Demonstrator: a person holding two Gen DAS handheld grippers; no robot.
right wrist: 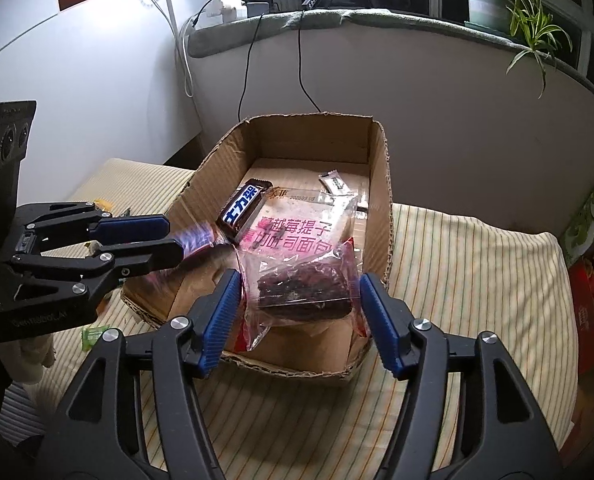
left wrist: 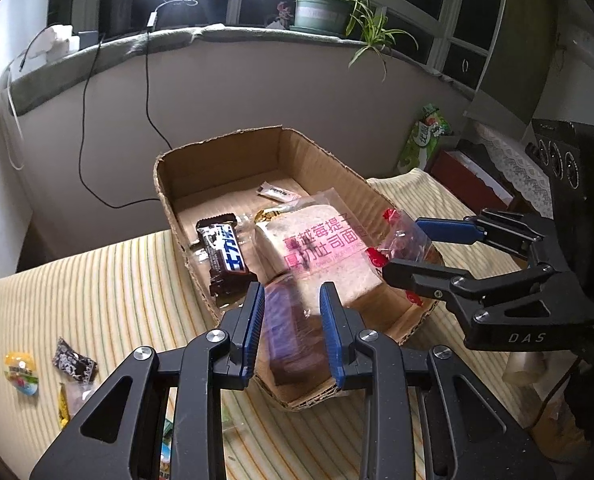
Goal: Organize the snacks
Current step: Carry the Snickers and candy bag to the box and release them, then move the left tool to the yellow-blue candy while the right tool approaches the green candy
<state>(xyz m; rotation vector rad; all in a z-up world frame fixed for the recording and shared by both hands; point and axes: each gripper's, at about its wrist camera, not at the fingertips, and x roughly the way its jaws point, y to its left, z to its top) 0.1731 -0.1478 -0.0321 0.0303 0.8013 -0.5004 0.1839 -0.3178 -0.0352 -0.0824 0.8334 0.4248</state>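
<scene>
An open cardboard box (left wrist: pixel 169 184) (right wrist: pixel 381 160) sits on a striped cloth. In it lie a Snickers bar (left wrist: pixel 223 254) (right wrist: pixel 243 210), a wrapped bread slice (left wrist: pixel 317 248) (right wrist: pixel 293 228) and a small white sachet (left wrist: pixel 277 192) (right wrist: pixel 334 182). My left gripper (left wrist: pixel 293 314) (right wrist: pixel 173 236) is open over the box's near end, and a blurred purple-wrapped snack (left wrist: pixel 289 336) (right wrist: pixel 195 240) sits between its fingers. My right gripper (right wrist: pixel 297 316) (left wrist: pixel 401 248) is open around a clear bag with a dark cake (right wrist: pixel 303 292) (left wrist: pixel 401 240) lying on the bread.
Loose snacks lie on the cloth left of the box: a yellow jelly cup (left wrist: pixel 21 372), a dark wrapper (left wrist: pixel 73 360). A green packet (right wrist: pixel 93 336) lies by the box. A green tissue pack (left wrist: pixel 425 140) and a red box (right wrist: pixel 593 304) stand at the right. Cables hang down the wall behind.
</scene>
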